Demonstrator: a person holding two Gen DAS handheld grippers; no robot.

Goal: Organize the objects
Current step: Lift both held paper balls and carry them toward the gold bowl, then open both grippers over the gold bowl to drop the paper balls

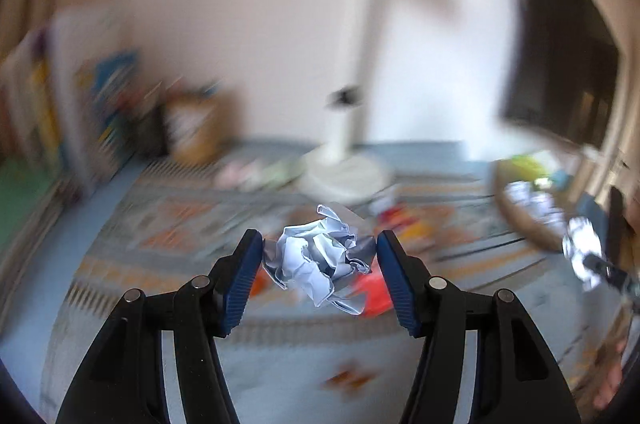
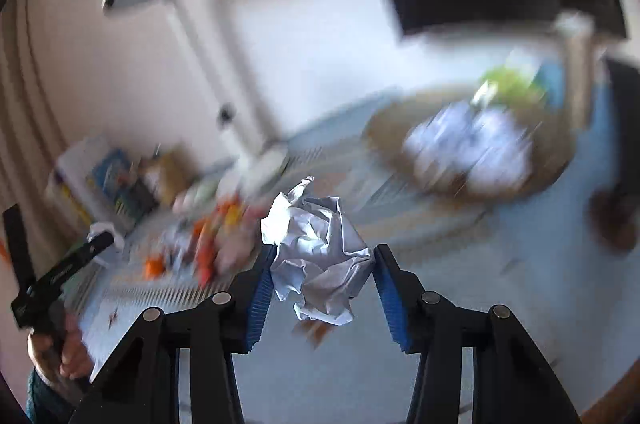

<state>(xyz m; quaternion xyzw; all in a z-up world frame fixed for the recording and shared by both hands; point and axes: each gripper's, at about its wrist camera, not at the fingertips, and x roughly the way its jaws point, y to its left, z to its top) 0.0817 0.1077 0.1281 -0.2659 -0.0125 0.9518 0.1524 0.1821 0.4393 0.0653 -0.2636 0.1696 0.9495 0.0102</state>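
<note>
Paper balls (image 1: 320, 260) sit pinched mid-air in both your left gripper (image 1: 319, 262) and right gripper (image 2: 322, 264), above the mat (image 1: 168, 224); they're light, soft, crushable, so hold each across its middle and squeeze gently.

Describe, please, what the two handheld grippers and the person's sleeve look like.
Both the left gripper and the right gripper have black angular linkage arms with silver round pivot pins and ribbed blue pads. A dark teal knitted sleeve shows.
</note>
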